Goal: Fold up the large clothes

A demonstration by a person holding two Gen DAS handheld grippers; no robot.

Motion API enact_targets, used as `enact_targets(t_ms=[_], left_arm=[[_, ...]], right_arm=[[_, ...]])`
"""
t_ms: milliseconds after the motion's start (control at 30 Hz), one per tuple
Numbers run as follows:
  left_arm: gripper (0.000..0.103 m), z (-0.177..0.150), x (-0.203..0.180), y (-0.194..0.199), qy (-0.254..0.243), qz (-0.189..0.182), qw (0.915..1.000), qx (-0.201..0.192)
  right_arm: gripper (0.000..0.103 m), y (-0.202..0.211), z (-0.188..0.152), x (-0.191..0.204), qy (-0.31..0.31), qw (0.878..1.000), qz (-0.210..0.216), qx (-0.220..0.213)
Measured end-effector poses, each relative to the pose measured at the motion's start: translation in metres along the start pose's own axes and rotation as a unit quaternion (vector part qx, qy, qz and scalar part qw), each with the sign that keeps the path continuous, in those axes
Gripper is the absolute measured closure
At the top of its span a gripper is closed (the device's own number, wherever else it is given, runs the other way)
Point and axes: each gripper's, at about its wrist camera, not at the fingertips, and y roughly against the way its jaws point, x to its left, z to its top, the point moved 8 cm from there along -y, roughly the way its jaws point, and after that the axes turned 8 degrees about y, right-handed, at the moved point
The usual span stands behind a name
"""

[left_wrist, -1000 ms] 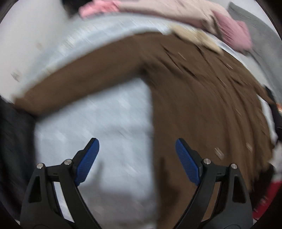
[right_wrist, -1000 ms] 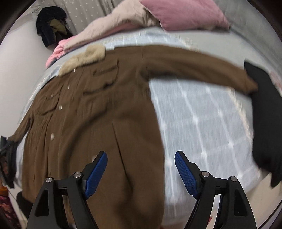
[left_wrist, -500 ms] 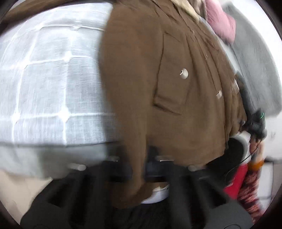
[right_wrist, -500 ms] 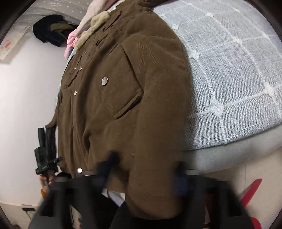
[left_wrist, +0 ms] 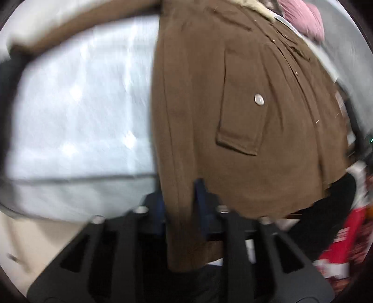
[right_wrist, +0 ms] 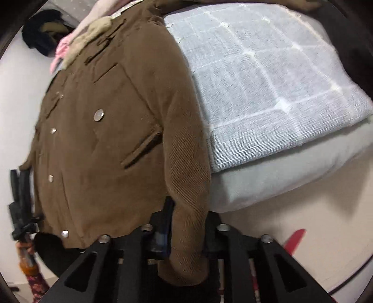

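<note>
A brown corduroy jacket (left_wrist: 233, 111) with metal snap buttons and a beige fleece collar lies spread on a bed, its hem hanging over the front edge. My left gripper (left_wrist: 180, 209) is shut on the jacket's bottom hem at one corner. The jacket also shows in the right wrist view (right_wrist: 112, 139). My right gripper (right_wrist: 186, 223) is shut on the other bottom corner of the hem, the fabric bunched between the blue pads. The other gripper (right_wrist: 19, 205) shows at the far left of that view.
The bed has a pale blue checked cover (right_wrist: 268, 81) over a grey mattress (right_wrist: 268, 179). Pink and beige clothes (left_wrist: 303, 21) lie piled at the far end. A dark garment (right_wrist: 42, 35) hangs at the back wall. A red object (left_wrist: 342, 244) is on the floor.
Both grippers dropped from above the bed to its front edge and closed on the jacket's hem. A second ago both were open above the jacket.
</note>
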Motion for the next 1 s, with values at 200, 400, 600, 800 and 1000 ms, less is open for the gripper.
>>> enact_targets(t_ms=[200,400,600,800,1000], left_arm=[[0.023,0.045,-0.035,0.048,-0.044,0.011,0.992,-0.118],[0.019,0.097,-0.1,0.025,-0.052,-0.058,0.9834,-0.164],[0.019,0.129,-0.101,-0.05,-0.003,-0.057,0.9872,-0.149],[0.016,0.074,-0.078,-0.051,-0.029,-0.058,0.9903,-0.123],[0.014,0.06,-0.048,-0.018,0.03,-0.103,0.9896,-0.095]], right_arm=[[0.041,0.069,0.039,0.019,0.022,0.99,-0.09,-0.106],[0.027,0.089,0.105,0.078,0.044,0.979,-0.047,-0.193],[0.026,0.01,0.161,0.122,0.051,0.972,-0.058,-0.224],[0.024,-0.033,0.146,0.082,-0.005,0.978,-0.061,-0.198],[0.023,-0.012,0.142,0.069,-0.057,0.972,-0.065,-0.22]])
